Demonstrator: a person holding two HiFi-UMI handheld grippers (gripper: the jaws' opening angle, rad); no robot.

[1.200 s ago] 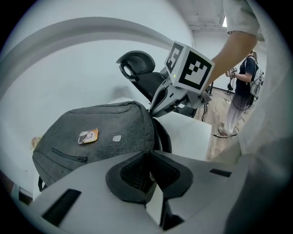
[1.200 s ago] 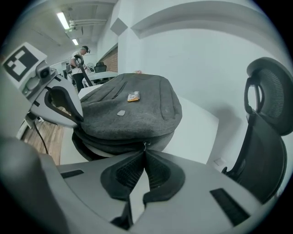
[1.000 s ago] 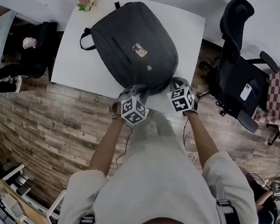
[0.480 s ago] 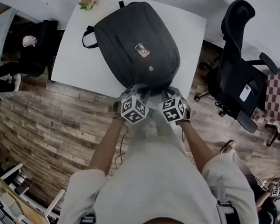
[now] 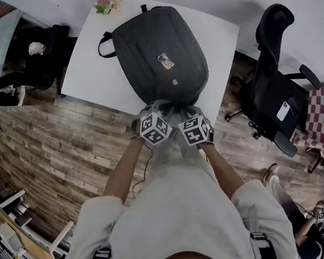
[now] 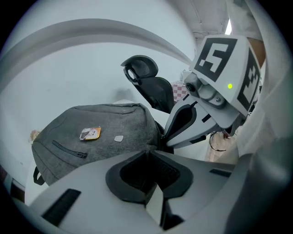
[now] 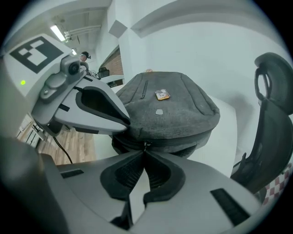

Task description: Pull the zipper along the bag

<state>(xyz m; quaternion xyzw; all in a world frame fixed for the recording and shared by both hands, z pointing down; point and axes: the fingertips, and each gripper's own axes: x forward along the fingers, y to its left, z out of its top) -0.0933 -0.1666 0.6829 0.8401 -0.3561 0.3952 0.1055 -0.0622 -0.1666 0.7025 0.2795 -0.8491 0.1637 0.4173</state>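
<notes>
No words or numbers legible anywhere, small orange label (image 5: 165, 61) on the backpack (image 5: 144, 36) too tiny to read

A dark grey backpack (image 5: 159, 52) lies flat, front panel up, on the white table (image 5: 99, 71), with its carry handle (image 5: 143, 6) toward the far edge and its other end at the near edge. A small orange tag (image 5: 165, 61) and a slanted pocket zip (image 5: 143, 51) mark its front. The metal zipper pull (image 7: 145, 145) sits on the seam around the near end.

Zipper pull (image 7: 146, 145) (tiny, half-hidden)
</notes>
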